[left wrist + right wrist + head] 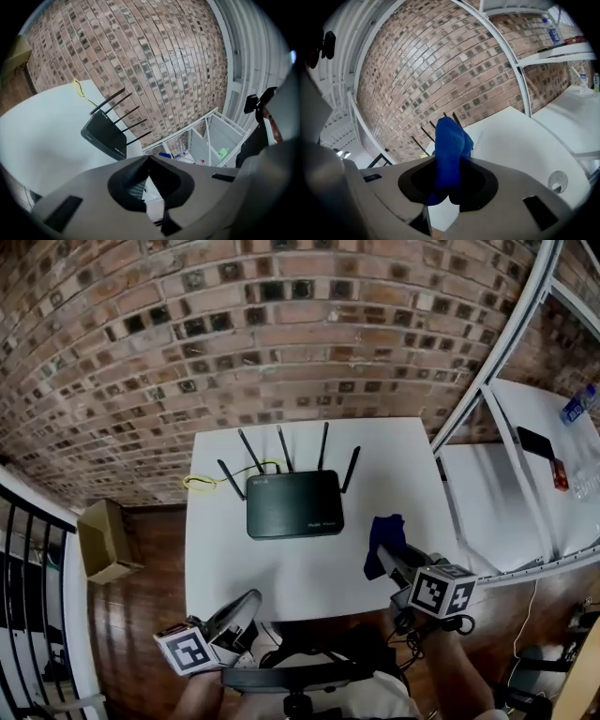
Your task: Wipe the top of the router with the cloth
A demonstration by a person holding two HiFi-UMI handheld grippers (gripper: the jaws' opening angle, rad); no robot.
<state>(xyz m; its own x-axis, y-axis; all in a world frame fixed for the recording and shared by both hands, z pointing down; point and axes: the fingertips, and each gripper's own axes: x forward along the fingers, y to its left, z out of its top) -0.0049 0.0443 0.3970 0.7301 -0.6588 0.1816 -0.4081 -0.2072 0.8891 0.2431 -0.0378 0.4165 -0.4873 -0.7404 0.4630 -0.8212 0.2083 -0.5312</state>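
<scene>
A black router (293,503) with several upright antennas lies flat near the middle of the white table (394,456). It also shows in the left gripper view as the router (105,133), ahead and to the left. My right gripper (389,561) hovers over the table's front right part, to the right of the router and apart from it. It is shut on a blue cloth (384,542). In the right gripper view the cloth (450,143) stands up from the jaws of that gripper (450,161) and hides most of the router. My left gripper (246,606) sits at the table's front edge, shut and holding nothing.
A yellow cable (211,480) lies behind the router's left side. A white metal frame (497,362) and a second white surface (525,502) with a bottle (578,405) and a dark flat object (536,442) stand at the right. A cardboard box (105,540) sits on the wooden floor at the left. A brick wall is behind.
</scene>
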